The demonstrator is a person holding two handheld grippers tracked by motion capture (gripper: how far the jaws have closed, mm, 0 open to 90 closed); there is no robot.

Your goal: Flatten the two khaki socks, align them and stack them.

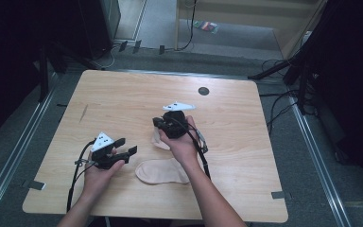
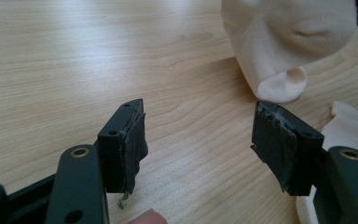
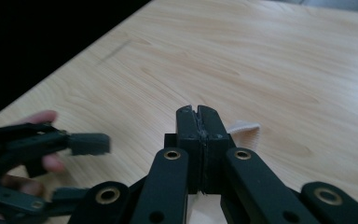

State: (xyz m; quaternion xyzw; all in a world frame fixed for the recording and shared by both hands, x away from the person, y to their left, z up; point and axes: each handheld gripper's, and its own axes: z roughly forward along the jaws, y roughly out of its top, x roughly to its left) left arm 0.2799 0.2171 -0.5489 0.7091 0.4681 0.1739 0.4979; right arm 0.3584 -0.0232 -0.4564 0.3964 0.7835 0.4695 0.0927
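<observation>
Two hand-held tongs at work over a light wooden table (image 1: 123, 94).

Left tongs (image 1: 125, 146): held near the table's near-left part. The jaws stand wide with bare tabletop between them; in the left gripper view (image 2: 200, 140) worn padding shows on both inner faces, and a fingertip (image 2: 144, 217) sits at the lower edge.

Right tongs (image 1: 159, 124): held above the middle of the table. In the right gripper view (image 3: 197, 112) the jaws are pressed together, and a strip of pale cloth (image 3: 244, 133) shows just behind them on their right side. In the high view a cream sock (image 1: 159, 141) hangs below these tongs, partly hidden by the hand (image 1: 182, 142). In the left gripper view the same sock (image 2: 284, 46) hangs above the table, its folded lower end just past the tip of that view's right-hand jaw; whether it touches the jaw cannot be told.

Second sock (image 1: 160, 171): cream, lying flat on the table between the two forearms, near the front edge; a corner of it (image 2: 354, 126) shows beside the left tongs' right-hand jaw.

Surroundings: a small dark round spot (image 1: 203, 91) lies towards the table's far edge, well apart from both tongs. Black cables (image 1: 78, 170) trail from the left tongs over the near edge. Nothing stands between the tongs and the socks.
</observation>
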